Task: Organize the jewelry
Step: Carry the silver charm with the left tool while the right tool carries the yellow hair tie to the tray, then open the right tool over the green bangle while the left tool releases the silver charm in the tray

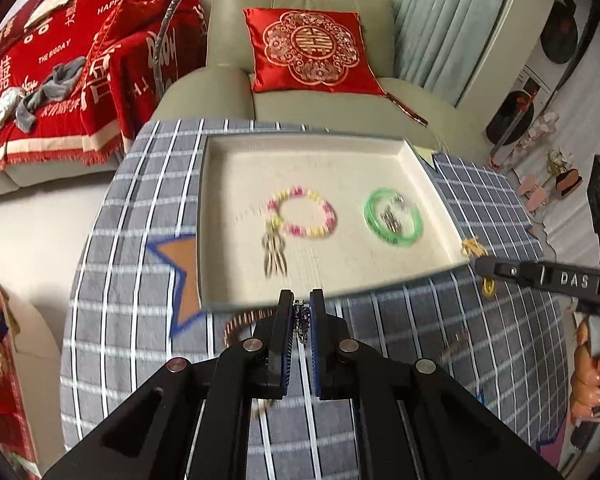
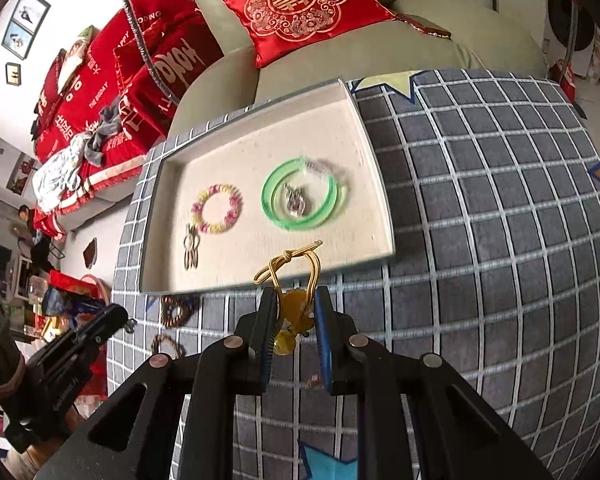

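Near the table's front edge | left gripper (image 1: 301,312) fingers clamped on silver charm (image 1: 302,318) | right gripper (image 2: 296,312) clamped on yellow pendant (image 2: 290,320) | advice: clear tray (image 1: 208,216) rim, release over bare lining.

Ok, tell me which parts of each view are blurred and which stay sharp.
Left wrist view: the tray, pink-and-yellow bead bracelet and green bangle are smeared by motion blur, while the left gripper and its small silver piece stay sharp. Right wrist view: milder blur on the tray contents; the right gripper and yellow cord pendant are crisp.
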The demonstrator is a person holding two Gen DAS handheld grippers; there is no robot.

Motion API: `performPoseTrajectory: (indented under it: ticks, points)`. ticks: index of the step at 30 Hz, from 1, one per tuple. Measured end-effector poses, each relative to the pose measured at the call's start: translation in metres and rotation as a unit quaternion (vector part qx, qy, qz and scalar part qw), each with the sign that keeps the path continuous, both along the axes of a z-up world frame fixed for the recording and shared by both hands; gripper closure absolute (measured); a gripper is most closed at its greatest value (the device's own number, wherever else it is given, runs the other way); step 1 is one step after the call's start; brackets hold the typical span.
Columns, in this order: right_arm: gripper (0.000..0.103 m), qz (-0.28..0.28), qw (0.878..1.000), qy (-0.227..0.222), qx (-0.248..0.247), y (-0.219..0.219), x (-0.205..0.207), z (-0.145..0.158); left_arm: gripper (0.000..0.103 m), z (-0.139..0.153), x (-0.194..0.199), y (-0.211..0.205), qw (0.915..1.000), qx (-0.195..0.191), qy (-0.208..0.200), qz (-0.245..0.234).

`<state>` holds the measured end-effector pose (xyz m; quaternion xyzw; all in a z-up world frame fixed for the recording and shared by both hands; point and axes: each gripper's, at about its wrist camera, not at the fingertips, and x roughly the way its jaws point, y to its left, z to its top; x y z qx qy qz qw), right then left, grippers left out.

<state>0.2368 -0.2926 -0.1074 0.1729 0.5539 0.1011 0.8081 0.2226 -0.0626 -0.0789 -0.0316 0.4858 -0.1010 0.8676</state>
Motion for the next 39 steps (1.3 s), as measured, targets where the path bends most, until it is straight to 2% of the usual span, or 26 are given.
performPoseTrajectory:
  ticks: [7,18,32,33,35,36,39]
  points:
    - [0.083,0.008,1.0,0.005,-0.01,0.007,0.032,-0.013,0.081,-0.011,0.043,-0.01,0.9999,0.016,-0.001,0.005]
    - [0.083,0.009,0.999,0.011,-0.028,0.012,0.071,-0.034,0.081,-0.04,0.084,-0.019,0.9986,0.045,0.02,0.02]
    - [0.081,0.025,0.999,0.03,-0.038,0.014,0.08,-0.051,0.081,-0.065,0.097,-0.034,0.9941,0.098,0.047,0.009]
    - [0.077,0.025,0.998,0.03,-0.039,0.015,0.08,-0.051,0.081,-0.065,0.097,-0.034,0.9937,0.101,0.048,0.009]
    - [0.061,0.023,0.998,0.03,-0.04,0.015,0.08,-0.051,0.081,-0.067,0.097,-0.036,0.9927,0.111,0.048,0.009]
    - [0.048,0.022,0.999,0.029,-0.039,0.015,0.081,-0.05,0.081,-0.068,0.097,-0.036,0.9919,0.117,0.048,0.009]
    - [0.046,0.018,0.999,0.024,-0.03,0.014,0.081,-0.048,0.081,-0.069,0.097,-0.037,0.9912,0.122,0.051,0.011]
